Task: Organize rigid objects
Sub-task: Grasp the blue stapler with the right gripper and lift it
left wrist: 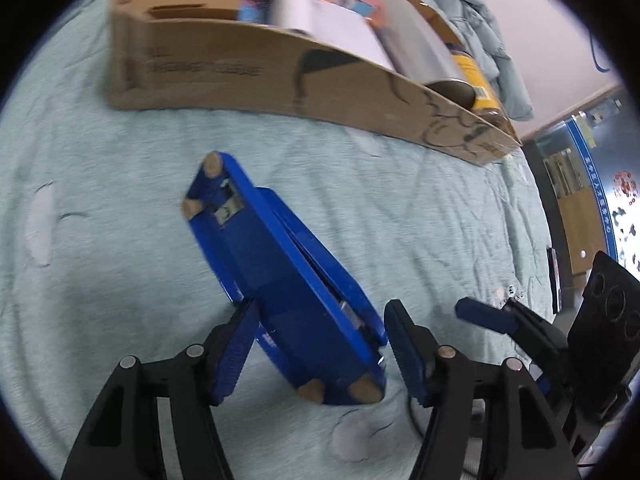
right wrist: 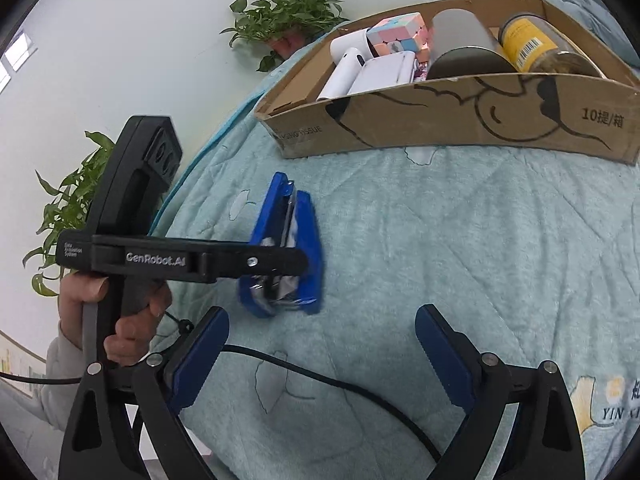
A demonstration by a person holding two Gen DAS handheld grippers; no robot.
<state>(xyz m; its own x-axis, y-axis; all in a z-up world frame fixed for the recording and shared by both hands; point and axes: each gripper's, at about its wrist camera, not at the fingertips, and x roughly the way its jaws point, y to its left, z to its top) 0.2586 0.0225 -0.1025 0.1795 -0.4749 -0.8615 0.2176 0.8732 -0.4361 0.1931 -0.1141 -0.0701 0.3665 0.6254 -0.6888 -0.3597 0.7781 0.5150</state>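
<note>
I'm bringing the left gripper [left wrist: 320, 344] down over the blue stapler [left wrist: 288, 280], which is lying on its side on the quilt [left wrist: 120, 200], just in front of the cardboard box [left wrist: 248, 76]. Its long axis is running away from me toward the box, so my fingers are straddling its near end crosswise. Jaws apart, pads beside it but not clamping as far as I can tell. My right gripper [right wrist: 320, 356] is hanging wide open and empty, farther back from the box, so the left is nearer.
</note>
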